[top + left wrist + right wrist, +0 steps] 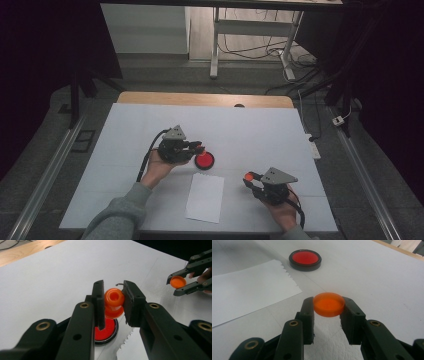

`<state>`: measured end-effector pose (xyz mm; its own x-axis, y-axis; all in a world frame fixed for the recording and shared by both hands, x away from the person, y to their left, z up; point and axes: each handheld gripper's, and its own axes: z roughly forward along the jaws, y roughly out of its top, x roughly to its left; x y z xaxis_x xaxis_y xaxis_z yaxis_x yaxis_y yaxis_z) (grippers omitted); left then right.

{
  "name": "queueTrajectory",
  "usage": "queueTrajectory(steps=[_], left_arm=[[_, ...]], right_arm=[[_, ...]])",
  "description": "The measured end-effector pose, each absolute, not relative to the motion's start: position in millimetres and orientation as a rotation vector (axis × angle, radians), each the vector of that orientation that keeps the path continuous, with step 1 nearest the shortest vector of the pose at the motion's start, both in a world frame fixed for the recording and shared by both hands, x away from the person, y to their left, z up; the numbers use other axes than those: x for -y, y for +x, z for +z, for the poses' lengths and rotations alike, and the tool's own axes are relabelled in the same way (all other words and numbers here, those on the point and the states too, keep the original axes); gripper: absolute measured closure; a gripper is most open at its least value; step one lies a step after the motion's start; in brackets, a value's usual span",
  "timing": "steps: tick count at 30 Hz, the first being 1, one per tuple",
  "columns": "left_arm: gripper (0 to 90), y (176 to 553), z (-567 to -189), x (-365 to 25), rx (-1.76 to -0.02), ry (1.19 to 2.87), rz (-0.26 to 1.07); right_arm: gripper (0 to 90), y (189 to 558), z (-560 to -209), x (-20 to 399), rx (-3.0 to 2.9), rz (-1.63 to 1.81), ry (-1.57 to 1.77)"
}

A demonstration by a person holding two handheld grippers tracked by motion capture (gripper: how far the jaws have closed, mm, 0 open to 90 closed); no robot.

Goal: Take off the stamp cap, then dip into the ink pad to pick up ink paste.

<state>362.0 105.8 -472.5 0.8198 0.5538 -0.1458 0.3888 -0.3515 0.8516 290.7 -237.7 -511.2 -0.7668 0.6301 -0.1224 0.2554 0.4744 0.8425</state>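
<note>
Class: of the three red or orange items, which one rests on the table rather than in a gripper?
The red disc with the black rim; the orange spool and orange cap are each held.

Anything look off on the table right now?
Only the paper sheet: its edge facing the red ink pad is jagged, as if torn. Nothing spilled; both tongs grip their orange pieces squarely, the stamp and the cap.
</note>
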Motion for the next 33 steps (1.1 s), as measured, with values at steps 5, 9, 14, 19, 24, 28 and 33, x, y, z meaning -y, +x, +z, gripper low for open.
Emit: queueTrajectory(steps=[5, 9, 14, 19, 24, 28, 33], left_arm=[[72.4, 366.9, -478.5, -99.8, -0.700, 2.001, 0.195], [72.4, 370.4, -482.4, -99.2, -0.706, 2.011, 0.189], [72.4, 373.2, -485.4, -100.1, -0.715, 2.013, 0.184], [72.4, 375.7, -488.8, -98.7, -0.719, 2.023, 0.180], [72.3, 378.6, -493.1, -97.7, -0.727, 2.031, 0.171], [72.4, 381.2, -497.6, -96.5, -0.735, 2.042, 0.164], [72.4, 382.8, -502.5, -93.8, -0.739, 2.059, 0.158]], right_arm=[[63.9, 290.1, -511.5, 237.1, -2.304, 1.215, 0.736], [63.9, 290.6, -511.8, 237.7, -2.309, 1.212, 0.737], [63.9, 290.7, -511.8, 237.7, -2.308, 1.210, 0.737], [63.9, 289.8, -511.1, 237.3, -2.304, 1.197, 0.738], [63.9, 290.1, -511.4, 237.5, -2.303, 1.191, 0.740], [63.9, 290.4, -512.0, 237.0, -2.306, 1.209, 0.734], [63.9, 290.2, -512.4, 236.9, -2.313, 1.200, 0.733]])
